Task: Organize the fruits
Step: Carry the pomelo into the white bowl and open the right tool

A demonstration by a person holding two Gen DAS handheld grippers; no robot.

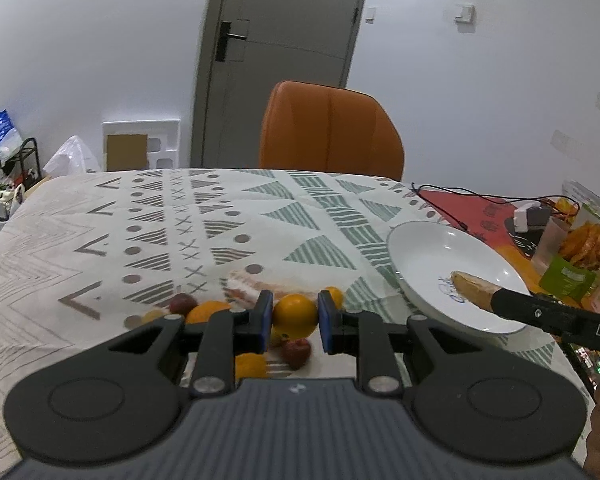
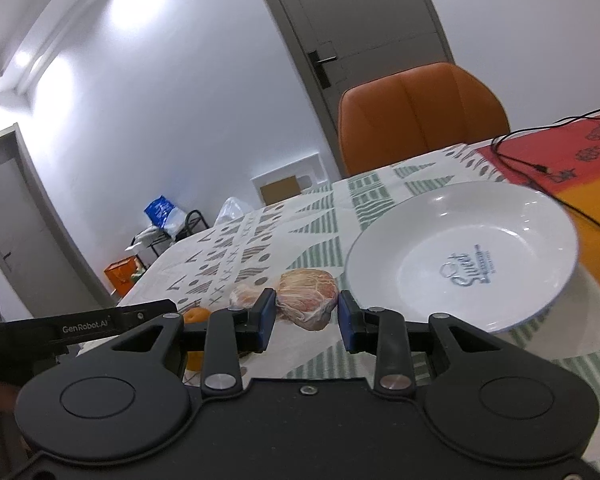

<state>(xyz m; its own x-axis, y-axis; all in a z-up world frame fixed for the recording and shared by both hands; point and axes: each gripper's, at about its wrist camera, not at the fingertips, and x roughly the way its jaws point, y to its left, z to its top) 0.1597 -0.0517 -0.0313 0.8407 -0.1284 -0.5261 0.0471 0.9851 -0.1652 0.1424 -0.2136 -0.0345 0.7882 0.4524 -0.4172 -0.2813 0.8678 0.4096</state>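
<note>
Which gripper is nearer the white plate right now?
Right. The right gripper, shut on a wrapped fruit piece, reaches over the white plate. The left gripper, shut on an orange, is off to the plate's left, above the fruit pile.

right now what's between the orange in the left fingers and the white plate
In the left wrist view, a small orange fruit peeks out beside the orange. Past it, only bare patterned tablecloth reaches the white plate.
</note>
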